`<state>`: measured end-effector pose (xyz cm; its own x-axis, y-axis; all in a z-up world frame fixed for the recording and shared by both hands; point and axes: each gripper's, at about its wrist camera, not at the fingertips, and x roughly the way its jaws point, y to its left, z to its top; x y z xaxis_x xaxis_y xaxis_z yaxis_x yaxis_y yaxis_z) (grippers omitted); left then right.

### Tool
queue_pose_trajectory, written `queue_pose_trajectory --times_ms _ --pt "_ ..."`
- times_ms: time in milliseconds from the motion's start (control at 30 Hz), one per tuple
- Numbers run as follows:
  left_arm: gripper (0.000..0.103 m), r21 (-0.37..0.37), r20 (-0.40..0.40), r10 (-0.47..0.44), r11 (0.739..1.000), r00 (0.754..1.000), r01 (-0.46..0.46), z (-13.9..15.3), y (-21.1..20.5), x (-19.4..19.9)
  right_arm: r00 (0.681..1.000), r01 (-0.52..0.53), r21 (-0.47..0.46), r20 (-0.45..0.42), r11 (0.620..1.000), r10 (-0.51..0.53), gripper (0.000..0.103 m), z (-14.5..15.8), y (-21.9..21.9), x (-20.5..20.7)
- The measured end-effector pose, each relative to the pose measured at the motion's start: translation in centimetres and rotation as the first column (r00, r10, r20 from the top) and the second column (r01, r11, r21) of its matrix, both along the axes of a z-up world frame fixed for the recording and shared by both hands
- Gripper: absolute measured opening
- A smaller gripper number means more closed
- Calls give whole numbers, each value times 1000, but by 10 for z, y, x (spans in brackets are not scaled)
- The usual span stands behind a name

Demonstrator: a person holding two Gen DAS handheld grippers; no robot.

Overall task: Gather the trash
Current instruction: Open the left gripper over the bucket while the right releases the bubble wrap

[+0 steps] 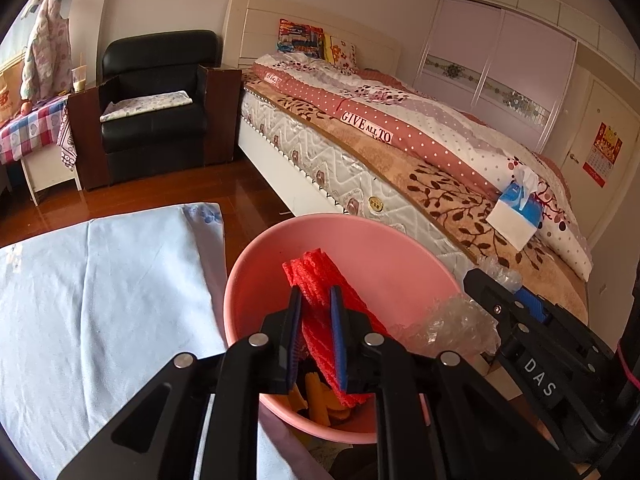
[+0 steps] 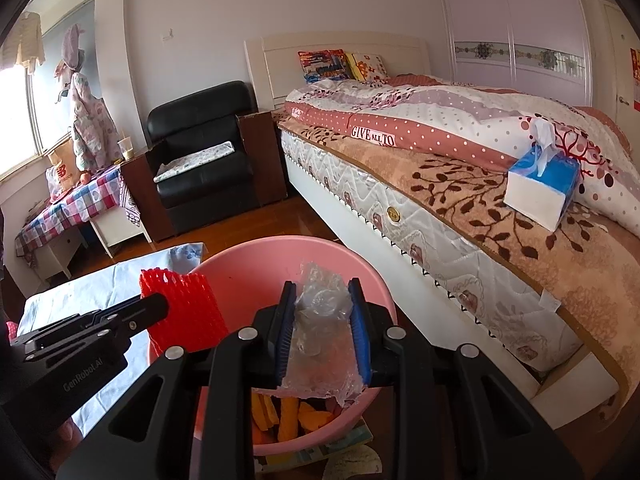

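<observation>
Over the pink bin (image 1: 256,280), the left gripper (image 1: 316,332) has its jaws clamped on a red foam net sleeve (image 1: 320,280), which hangs between the blue pads down into the bin's mouth. Just beside it, the right gripper (image 2: 322,332) has its jaws closed on a crumpled piece of clear bubble wrap (image 2: 320,320), held above the bin's near rim. Orange peels (image 2: 288,416) lie at the bin's bottom.

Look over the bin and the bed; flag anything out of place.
Little stands out. The pink bin is upright with orange scraps inside, nothing spilled. The only stray item is a tissue box sitting near the bed edge, on the blanket rather than a table.
</observation>
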<state>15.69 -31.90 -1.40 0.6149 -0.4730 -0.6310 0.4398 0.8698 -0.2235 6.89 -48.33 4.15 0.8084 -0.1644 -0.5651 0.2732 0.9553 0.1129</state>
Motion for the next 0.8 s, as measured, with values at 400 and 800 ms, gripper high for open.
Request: queue_pose_trajectory --times_ms 400,800 --pt "51 -9 -17 10 1000 1000 -10 -2 0 -1 1000 -1 1 -5 1000 1 27 -4 -1 0" --pt "59 -61 6 18 998 1000 -17 8 14 -5 1000 -4 -17 -13 1000 4 27 -8 2 6"
